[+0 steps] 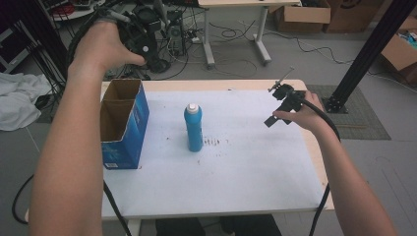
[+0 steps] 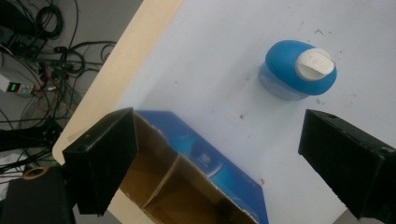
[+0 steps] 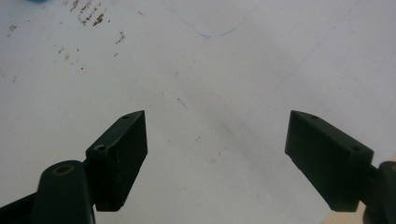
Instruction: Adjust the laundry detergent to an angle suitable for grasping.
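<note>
Your left tool (image 2: 219, 158): two blocky matte-black jaws with flat inner faces and squared tips; the right-hand block shows a small round hole near its upper edge. In the high view its body (image 1: 142, 34) is a bulky black housing with a small pale dot on its side, trailing a thick black cable.

Your right tool (image 3: 217, 161): two wedge-shaped black jaws, each with small screw holes along the top edge, and a rounded black arm with a ringed hole at lower left. In the high view it (image 1: 284, 101) is slim, black, with a thick black cable.

Your forearms: bare, no sleeves.
</note>
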### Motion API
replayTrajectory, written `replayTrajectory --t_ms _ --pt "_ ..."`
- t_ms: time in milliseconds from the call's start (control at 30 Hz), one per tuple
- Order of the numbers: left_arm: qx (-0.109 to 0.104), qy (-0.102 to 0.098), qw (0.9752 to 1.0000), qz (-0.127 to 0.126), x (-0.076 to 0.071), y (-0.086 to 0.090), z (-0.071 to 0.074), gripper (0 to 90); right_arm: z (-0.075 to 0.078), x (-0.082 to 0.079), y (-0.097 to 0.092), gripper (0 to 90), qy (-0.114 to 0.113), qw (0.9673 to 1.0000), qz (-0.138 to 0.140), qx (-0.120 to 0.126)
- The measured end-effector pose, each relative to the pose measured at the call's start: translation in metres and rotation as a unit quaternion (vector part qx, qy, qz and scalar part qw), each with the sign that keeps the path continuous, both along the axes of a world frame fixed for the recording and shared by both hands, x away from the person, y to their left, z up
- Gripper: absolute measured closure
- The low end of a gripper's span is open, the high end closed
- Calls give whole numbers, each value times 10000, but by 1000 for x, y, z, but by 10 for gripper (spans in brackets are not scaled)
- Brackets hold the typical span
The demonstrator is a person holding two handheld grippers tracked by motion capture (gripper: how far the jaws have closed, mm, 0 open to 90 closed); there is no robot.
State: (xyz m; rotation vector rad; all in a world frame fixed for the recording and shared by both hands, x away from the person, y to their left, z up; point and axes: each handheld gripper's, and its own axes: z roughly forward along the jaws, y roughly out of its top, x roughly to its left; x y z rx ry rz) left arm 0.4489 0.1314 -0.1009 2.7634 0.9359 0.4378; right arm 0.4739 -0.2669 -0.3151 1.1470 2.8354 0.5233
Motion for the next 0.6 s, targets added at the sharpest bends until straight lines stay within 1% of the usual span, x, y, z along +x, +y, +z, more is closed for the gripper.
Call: replayTrajectory --t_ms 100,300,333,367,433,500,600 --pt "-20 -4 10000 15 0 -1 1 121 2 0 -3 186 -27 10000 -7 52" --pt "33 -27 10000 15 -1 -5 0 121 2 0 -7 174 16 10000 3 94" --pt "35 -7 10000 7 -2 -6 -1 121 2 -1 -7 166 6 9999 24 153" --pt "46 -5 10000 5 -2 -7 -2 121 2 -1 -7 168 21 9999 43 162" --pt "80 8 10000 14 -2 -7 -2 122 1 -1 -8 167 18 9999 80 147" --pt "77 -31 10000 29 -3 -7 -2 126 0 -1 -7 165 17 9998 98 146" --pt "66 -16 10000 23 -3 -6 -2 127 -1 -2 -6 166 21 9998 104 140"
